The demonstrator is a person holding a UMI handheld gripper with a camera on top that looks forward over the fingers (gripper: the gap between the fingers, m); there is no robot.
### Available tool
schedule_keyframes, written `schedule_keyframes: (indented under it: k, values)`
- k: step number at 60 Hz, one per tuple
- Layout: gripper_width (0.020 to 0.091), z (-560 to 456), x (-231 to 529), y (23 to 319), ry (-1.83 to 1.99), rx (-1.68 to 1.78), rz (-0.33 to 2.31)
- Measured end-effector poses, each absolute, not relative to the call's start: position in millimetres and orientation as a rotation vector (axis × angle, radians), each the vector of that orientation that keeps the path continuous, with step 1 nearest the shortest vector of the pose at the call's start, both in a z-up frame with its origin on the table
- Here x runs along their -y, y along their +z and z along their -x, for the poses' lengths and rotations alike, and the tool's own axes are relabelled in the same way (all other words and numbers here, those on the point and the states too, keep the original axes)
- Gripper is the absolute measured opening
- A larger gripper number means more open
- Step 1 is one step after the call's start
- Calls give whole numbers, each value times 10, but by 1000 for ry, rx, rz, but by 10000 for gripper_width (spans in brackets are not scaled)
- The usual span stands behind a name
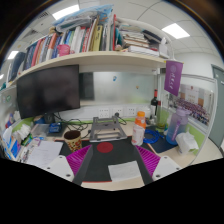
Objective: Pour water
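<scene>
On the cluttered desk, just ahead of the gripper (106, 163), a dark tray-like mat with a red spot (106, 148) lies between the two fingers, whose magenta pads (78, 160) stand wide apart, released, nothing held. Beyond it sits a grey metal box-shaped device (105, 127). Right of that: a small clear bottle with an orange cap (139, 131), likely the water vessel, upright, well clear of the fingers. Left: a dark round cup (72, 138). A black monitor (47, 90) stands at the back left under a white shelf packed with books (88, 58). A purple poster (173, 77) hangs on the right wall.
</scene>
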State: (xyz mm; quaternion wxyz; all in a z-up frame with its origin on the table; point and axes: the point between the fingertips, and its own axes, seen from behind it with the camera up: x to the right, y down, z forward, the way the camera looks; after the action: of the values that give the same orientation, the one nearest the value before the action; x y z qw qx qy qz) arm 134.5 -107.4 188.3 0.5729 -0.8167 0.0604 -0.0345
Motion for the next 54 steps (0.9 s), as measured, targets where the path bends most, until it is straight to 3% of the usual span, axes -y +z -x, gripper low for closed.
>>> schedule_keyframes:
  k: [18, 37, 43, 50, 54]
  values:
    - [846, -2686, -144, 1474, -141, -93, 1898]
    - [842, -2980, -1196, 1027, -72, 39, 1888]
    - [764, -2906, -1357, 929, -15, 60, 1884]
    - [577, -2970, -1447, 945, -13, 49, 1847]
    - [558, -2984, -1448, 947, -3, 22, 1838]
